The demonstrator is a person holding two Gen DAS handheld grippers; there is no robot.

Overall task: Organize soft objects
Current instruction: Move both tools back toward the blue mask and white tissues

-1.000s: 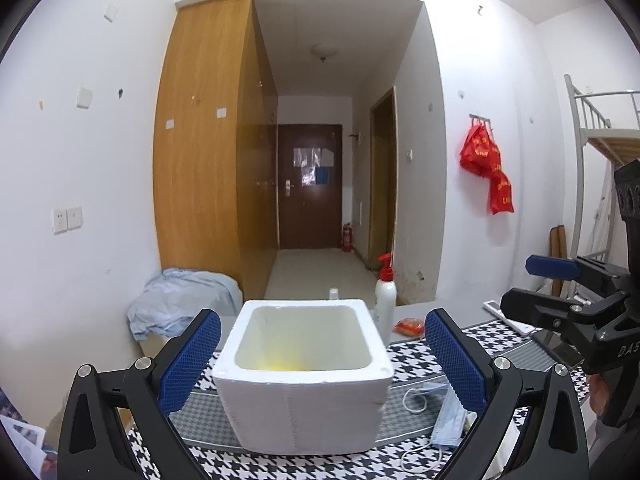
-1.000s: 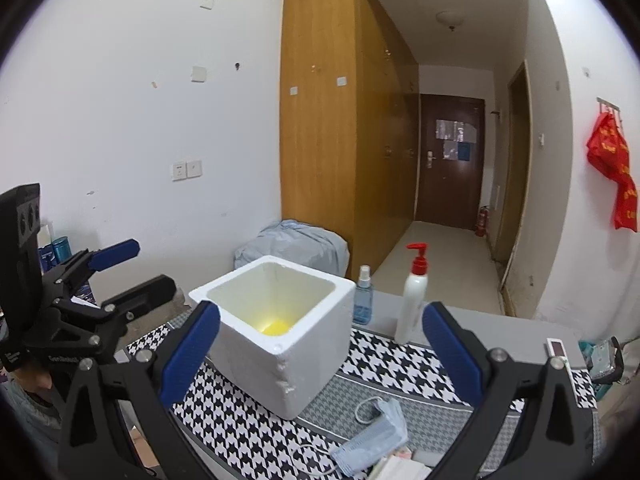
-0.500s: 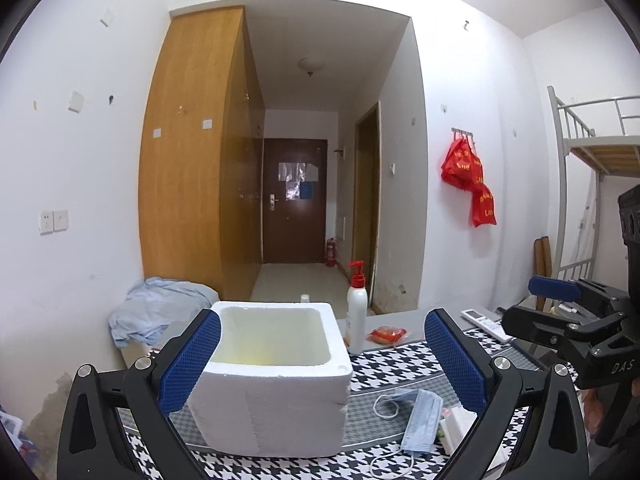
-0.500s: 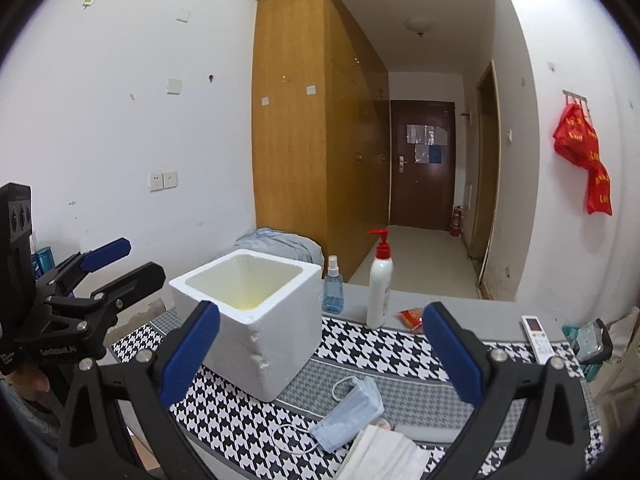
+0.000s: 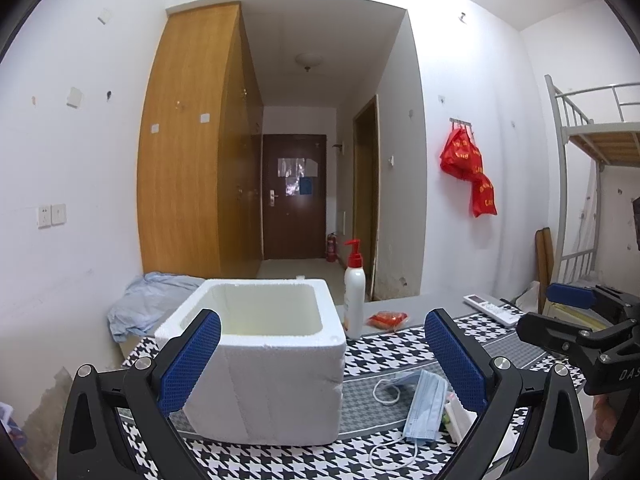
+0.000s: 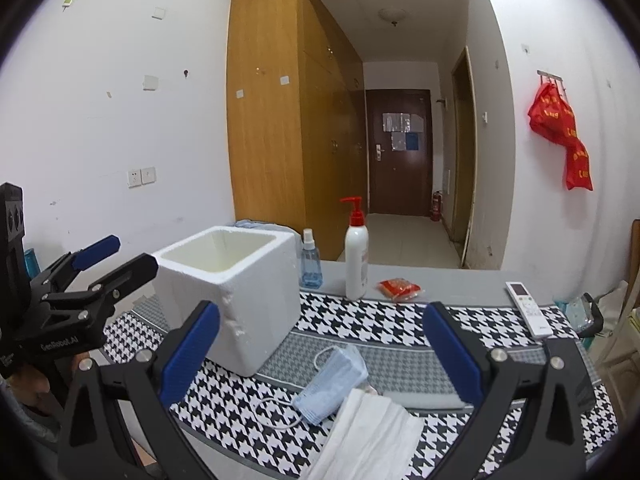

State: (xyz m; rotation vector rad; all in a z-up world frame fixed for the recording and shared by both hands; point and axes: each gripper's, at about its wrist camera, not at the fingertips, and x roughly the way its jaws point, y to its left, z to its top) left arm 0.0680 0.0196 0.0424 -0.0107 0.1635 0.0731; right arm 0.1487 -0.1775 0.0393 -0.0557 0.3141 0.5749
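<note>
Above a houndstooth-covered surface (image 6: 352,316), we hold both claws wide and empty. Our left claw (image 5: 320,364) hangs in front of a white foam box (image 5: 264,360), its left pad overlapping the box's near corner in the left wrist view, though we cannot tell whether it touches. Our right claw (image 6: 320,360) hovers over the soft things: a blue face mask (image 6: 332,384) lies flat on the cloth just right of the box, its ear loop trailing towards us, and a folded white cloth (image 6: 368,436) sits beside it, its upper corner meeting the mask's edge. The box's opening faces up; its floor is hidden from the right wrist view.

Behind the box stand a small blue spray bottle (image 6: 310,260) and a white pump bottle (image 6: 356,256) with a red head, close together at the far edge. A red packet (image 6: 400,288) lies just right of the pump bottle, and a white remote (image 6: 528,308) rests well apart, further right.
</note>
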